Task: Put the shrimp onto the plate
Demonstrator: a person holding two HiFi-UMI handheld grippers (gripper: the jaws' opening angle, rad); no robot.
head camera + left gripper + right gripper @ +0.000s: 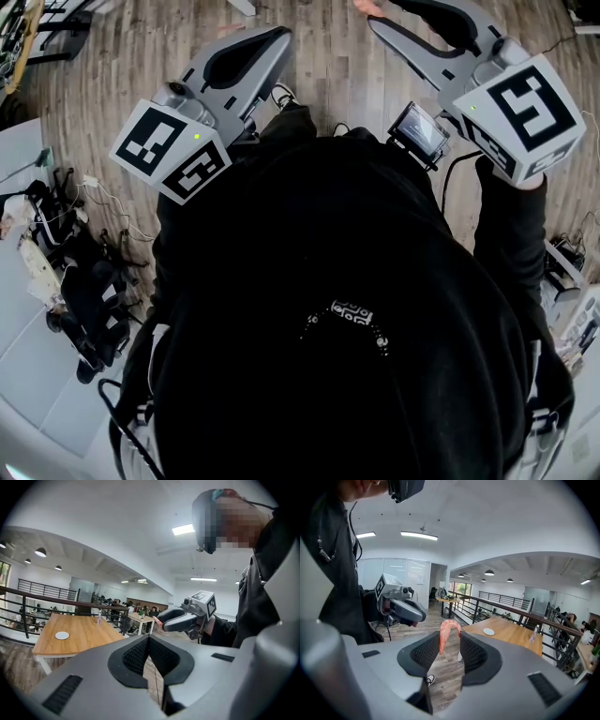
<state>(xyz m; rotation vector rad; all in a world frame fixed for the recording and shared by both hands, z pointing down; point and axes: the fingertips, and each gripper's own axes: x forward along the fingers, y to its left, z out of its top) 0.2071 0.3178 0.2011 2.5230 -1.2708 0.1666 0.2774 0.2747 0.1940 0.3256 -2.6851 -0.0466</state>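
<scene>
A: Right gripper view: what does the right gripper [449,633] carry?
B: A pink shrimp [443,637], clamped upright between its jaws at mid-frame.
A: And the plate [488,631]?
B: Just right of centre, on the wooden surface [513,634], well apart from the shrimp.
A: The left gripper [149,639]?
B: Jaws pressed together, nothing between them.

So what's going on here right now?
A person holds a claw in each hand. The right claw is closed on the pink shrimp and holds it up in the air. The left claw is shut and empty. The white plate sits on a wooden table some way off behind a railing, so the shrimp is not yet on it.
</scene>
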